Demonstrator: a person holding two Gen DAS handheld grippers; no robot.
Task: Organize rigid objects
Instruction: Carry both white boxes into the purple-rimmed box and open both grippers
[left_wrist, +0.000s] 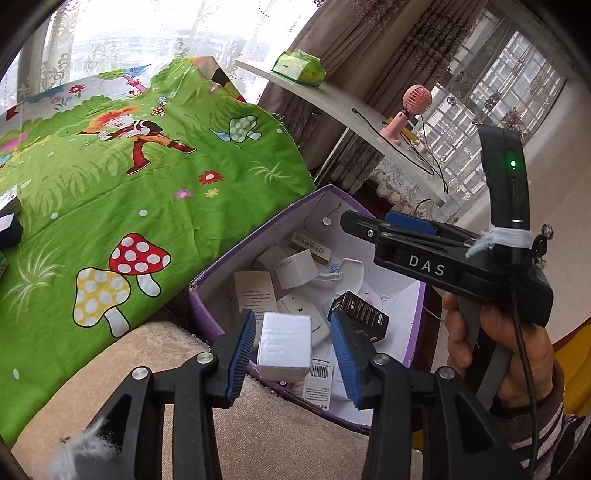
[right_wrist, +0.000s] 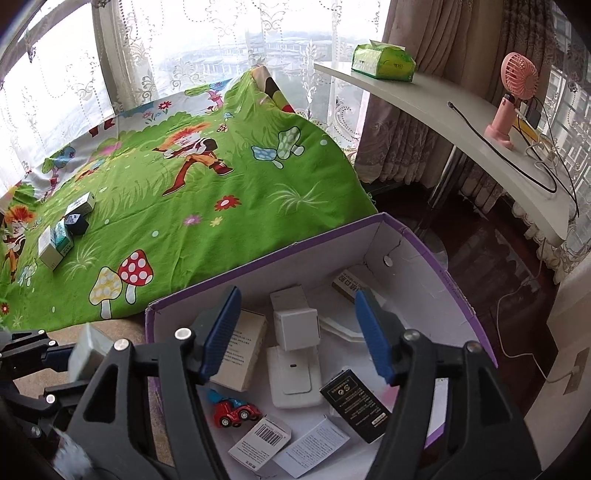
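Observation:
A purple box (left_wrist: 207, 314) with a white inside holds several small cartons, a black carton (left_wrist: 360, 314) and a red toy car (right_wrist: 234, 410). My left gripper (left_wrist: 293, 356) stands open over the box's near rim. A white carton (left_wrist: 284, 343) sits between its blue pads, with a gap to the right pad; whether the left pad touches it I cannot tell. My right gripper (right_wrist: 297, 332) is open and empty above the inside of the purple box (right_wrist: 258, 269). The left gripper and white carton (right_wrist: 86, 354) show at the right wrist view's lower left.
A green cartoon-print blanket (right_wrist: 207, 206) covers the surface beside the box, with several small cartons (right_wrist: 62, 236) at its far left. A white curved shelf (right_wrist: 461, 122) carries a pink fan (right_wrist: 511, 96), a green tissue pack (right_wrist: 384, 61) and cables. Beige cushion (left_wrist: 266, 424) lies under the box.

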